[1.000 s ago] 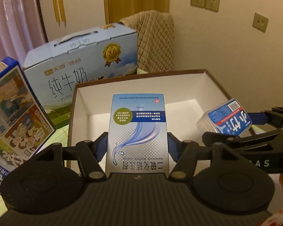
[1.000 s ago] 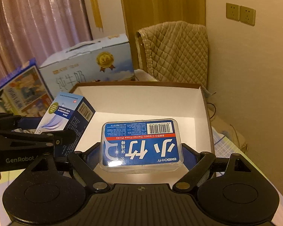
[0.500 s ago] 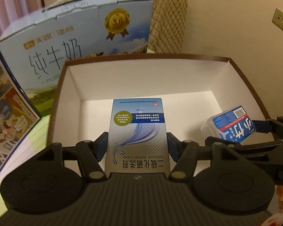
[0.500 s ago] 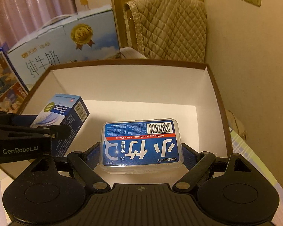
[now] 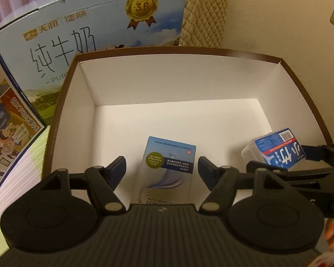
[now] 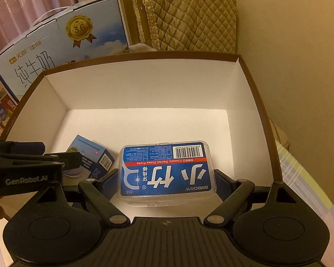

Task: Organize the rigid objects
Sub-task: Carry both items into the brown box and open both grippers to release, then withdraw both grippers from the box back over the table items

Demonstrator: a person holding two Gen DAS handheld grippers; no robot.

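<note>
A: Where are the two items?

B: Both are down inside the brown-rimmed white cardboard box (image 5: 300,84). The left tool (image 5: 161,166) straddles the light-blue printed cardboard carton (image 5: 167,166), and its jaws are opening: there is a clear gap on each side, so the pads no longer press it. In the right wrist view the carton looks to be lying on the box floor near the left wall.

A: And the right tool (image 6: 167,183)?

B: Clamped on the clear plastic dental floss pick case with the blue label (image 6: 165,170), blue pads against both short ends. I can't tell whether the case touches the floor yet.

A: What could go wrong?

B: If the case hangs above the floor, letting go could make it drop, bounce or tip on edge. The two tools sit close together, the left one just beside the case, so lifting out carelessly could knock them together or nudge the freed carton askew. The open left jaws could also catch the carton's corner on withdrawal and drag it along.
</note>
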